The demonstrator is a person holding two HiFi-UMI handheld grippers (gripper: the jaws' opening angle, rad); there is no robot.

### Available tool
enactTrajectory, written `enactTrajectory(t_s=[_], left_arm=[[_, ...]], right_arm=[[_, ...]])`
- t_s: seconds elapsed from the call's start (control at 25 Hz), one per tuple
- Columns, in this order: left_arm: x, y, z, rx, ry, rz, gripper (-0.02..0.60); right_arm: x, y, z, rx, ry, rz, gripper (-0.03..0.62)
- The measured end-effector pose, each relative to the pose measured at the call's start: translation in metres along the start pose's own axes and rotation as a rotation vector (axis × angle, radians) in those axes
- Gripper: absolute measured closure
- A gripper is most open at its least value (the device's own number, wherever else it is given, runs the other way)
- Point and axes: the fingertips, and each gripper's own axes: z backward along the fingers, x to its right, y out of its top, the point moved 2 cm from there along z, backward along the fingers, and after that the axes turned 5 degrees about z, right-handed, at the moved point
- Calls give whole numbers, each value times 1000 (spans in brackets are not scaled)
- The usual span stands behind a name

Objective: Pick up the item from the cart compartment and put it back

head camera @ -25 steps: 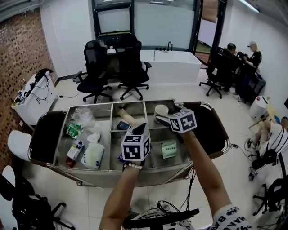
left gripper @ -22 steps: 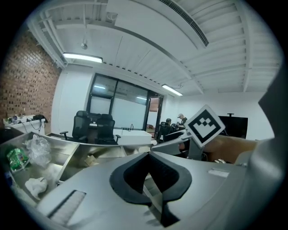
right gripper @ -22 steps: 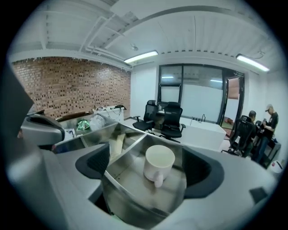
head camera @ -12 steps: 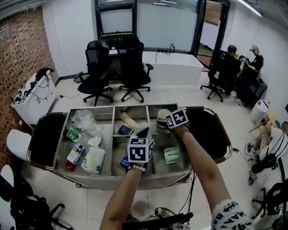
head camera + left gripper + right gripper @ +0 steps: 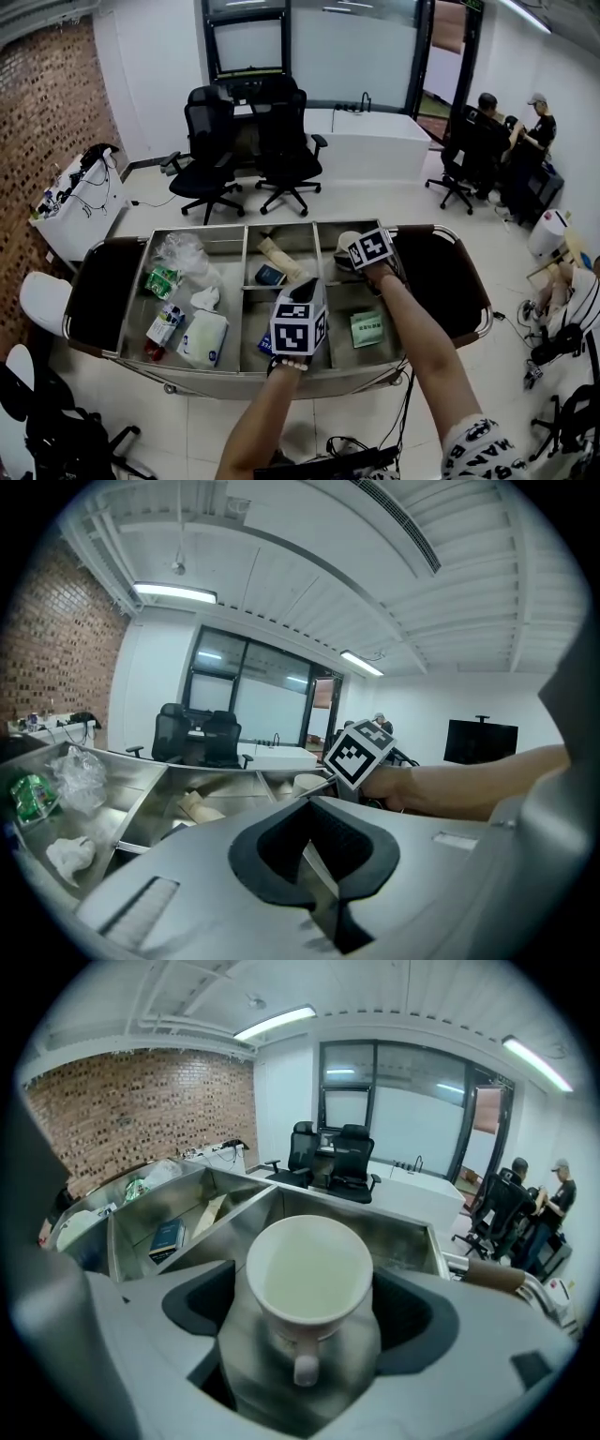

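Nearest me, the left gripper [image 5: 305, 286] hangs low over the middle of the steel cart [image 5: 441, 234], its tongs clenched on nothing, much where it was a second ago. Just right of it a green sachet [image 5: 367, 328] lies flat in the near right compartment. Farther in, the right gripper [image 5: 349, 258] has eased up to the far right compartment. Its released tongs now straddle the white mug [image 5: 309, 1274], which stands on the steel floor there, handle towards the gripper, a gap showing on each side. The pick looks ready to start, not yet made. The compartment walls crowd the mug. A blue booklet [image 5: 271, 275] and a tan wrapped roll [image 5: 279, 255] lie past the left divider. Beyond the cart stand black office chairs [image 5: 211, 141], with people [image 5: 525, 141] far right.
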Motion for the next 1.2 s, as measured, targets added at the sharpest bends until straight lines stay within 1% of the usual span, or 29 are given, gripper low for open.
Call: enactTrajectory(t_s=[0.04, 0.08, 0.12, 0.28, 0.44, 0.6, 0.8, 1.04, 1.2], left_arm=[[0, -1, 1, 0, 1, -2, 580], [-1, -1, 1, 0, 3, -3, 580], [-2, -1, 2, 0, 5, -4, 580], [-2, -3, 3, -5, 10, -7, 580], [0, -2, 2, 0, 9, -11, 580], [2, 4, 4, 15, 11, -7, 580], [12, 14, 10, 43, 4, -29, 580], [18, 20, 20, 79, 7, -44, 580], [28, 15, 29, 94, 1, -69, 580]], right_arm=[[2, 1, 0, 4, -5, -1, 134], [3, 2, 1, 6, -11, 1, 168], [5, 3, 1, 7, -14, 3, 186], [6, 5, 4, 38, -17, 7, 194], [3, 18, 22, 111, -16, 18, 198], [-6, 38, 59, 219, -1, 28, 200], [-21, 53, 114, 347, 23, 44, 200], [-44, 51, 174, 467, 54, 68, 200], [-63, 37, 207, 525, 57, 99, 201]])
